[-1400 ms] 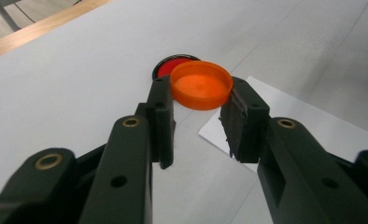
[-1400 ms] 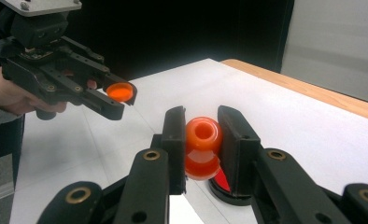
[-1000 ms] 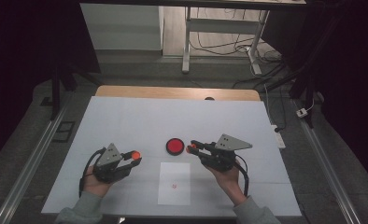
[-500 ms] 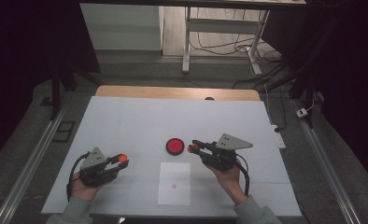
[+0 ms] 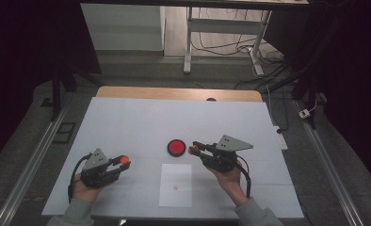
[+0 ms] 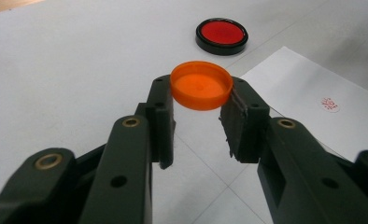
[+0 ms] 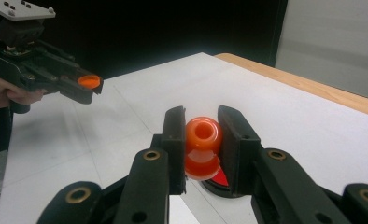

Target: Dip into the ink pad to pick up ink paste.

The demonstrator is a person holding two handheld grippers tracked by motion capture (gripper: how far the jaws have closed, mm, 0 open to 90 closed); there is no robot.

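Near the bench's front edge, toward its left corner, your left tongs (image 5: 122, 161) are clamped on an orange cap (image 6: 201, 86), held flat by its rim just above the white top. Your right tongs (image 5: 192, 149) sit further right, about mid-bench, squeezing a small orange bottle (image 7: 202, 146) with its open mouth facing back along the tongs. Just beside those right tongs, on the bench (image 5: 127, 117), there's a round black-rimmed red pad (image 5: 176, 147). A white sheet of paper (image 5: 176, 184) with a small red stamp mark lies between your two hands, close to the front edge.
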